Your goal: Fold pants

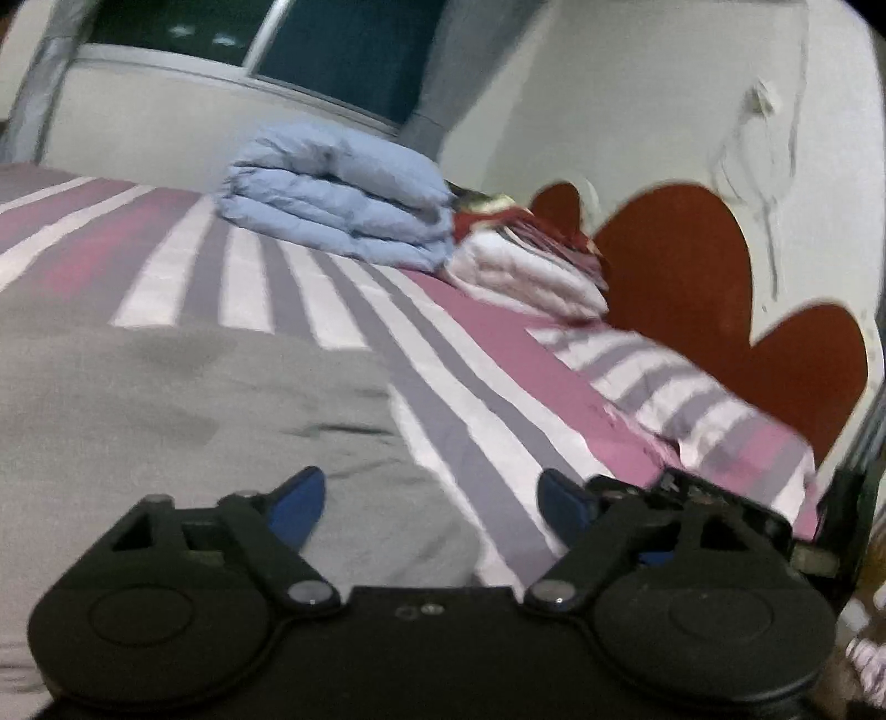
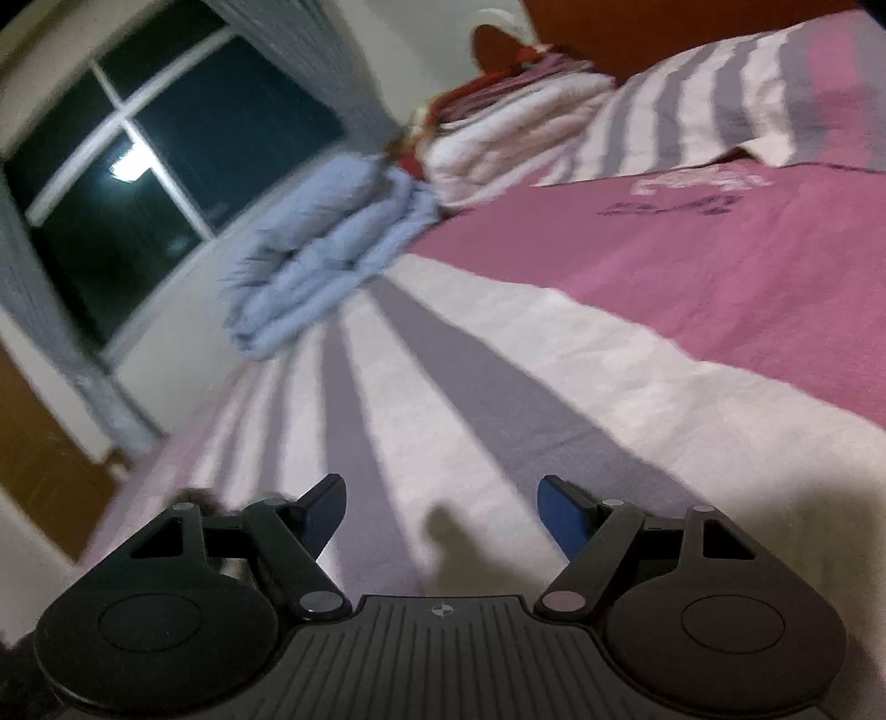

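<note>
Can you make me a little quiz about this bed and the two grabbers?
1. True or false: the left gripper is clamped on the grey pants.
2. Which folded thing is nearest the window? A) blue quilt B) white blanket C) striped pillow
3. Fill in: the right gripper is ____, above the striped sheet.

Key: 1 false; 2 A; 3 open.
</note>
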The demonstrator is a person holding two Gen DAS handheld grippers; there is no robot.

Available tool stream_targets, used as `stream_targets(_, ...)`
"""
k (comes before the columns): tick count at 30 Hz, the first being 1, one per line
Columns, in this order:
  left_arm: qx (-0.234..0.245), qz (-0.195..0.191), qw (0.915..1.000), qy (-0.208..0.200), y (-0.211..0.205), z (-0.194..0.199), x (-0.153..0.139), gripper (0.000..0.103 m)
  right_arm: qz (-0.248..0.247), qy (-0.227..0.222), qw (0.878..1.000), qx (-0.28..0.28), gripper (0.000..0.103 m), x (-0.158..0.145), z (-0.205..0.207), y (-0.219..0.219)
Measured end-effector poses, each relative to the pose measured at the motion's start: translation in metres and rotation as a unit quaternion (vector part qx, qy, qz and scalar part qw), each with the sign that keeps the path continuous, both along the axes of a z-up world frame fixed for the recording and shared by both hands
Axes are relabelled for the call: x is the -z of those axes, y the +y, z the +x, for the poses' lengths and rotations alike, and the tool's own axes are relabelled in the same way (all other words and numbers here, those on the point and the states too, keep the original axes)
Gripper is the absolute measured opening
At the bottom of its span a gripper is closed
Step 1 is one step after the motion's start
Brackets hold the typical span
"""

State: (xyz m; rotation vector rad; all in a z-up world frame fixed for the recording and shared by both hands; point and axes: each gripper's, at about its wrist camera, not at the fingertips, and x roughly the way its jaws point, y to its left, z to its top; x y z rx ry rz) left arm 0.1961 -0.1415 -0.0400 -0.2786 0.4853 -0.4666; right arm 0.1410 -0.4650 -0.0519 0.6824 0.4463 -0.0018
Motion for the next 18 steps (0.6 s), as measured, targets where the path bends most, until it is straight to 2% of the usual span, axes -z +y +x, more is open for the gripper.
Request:
stream_targets(5, -0.077, 0.016, 0.9967, -0.021, 0.094, -0.020, -0.015, 0.077, 0.014, -0.040, 0.997, -0.069, 0.076, -0.012, -0.005, 0.022)
stream_targets(7, -0.121, 0.038, 0.9917, -0.020, 0.138, -0.027, -0.013, 0.080, 0.010, -0.043, 0.994, -0.105, 0.076, -0.017, -0.003, 0.040)
stream_targets(10, -0.182, 0.056, 0.9817, 0.002, 0.198, -0.033, -0.005, 0.080, 0.014, -0.056, 0.986, -0.155, 0.076, -0.025, -0.004, 0.068)
stream_targets(12, -0.219, 0.054, 0.9741, 0.009, 0.230, -0.038, 0.000, 0.080, 0.031, -0.055, 0.982, -0.178, 0.076, -0.026, -0.003, 0.081)
stream_targets(15, -0.267, 0.030, 0.9630, 0.018, 0.264, -0.045, 0.010, 0.080, 0.040, -0.043, 0.978, -0.199, 0.075, -0.025, 0.000, 0.100)
stream_targets(18, -0.292, 0.019, 0.9554, 0.038, 0.280, -0.043, 0.017, 0.080, 0.029, -0.012, 0.982, -0.187, 0.074, -0.024, 0.009, 0.113)
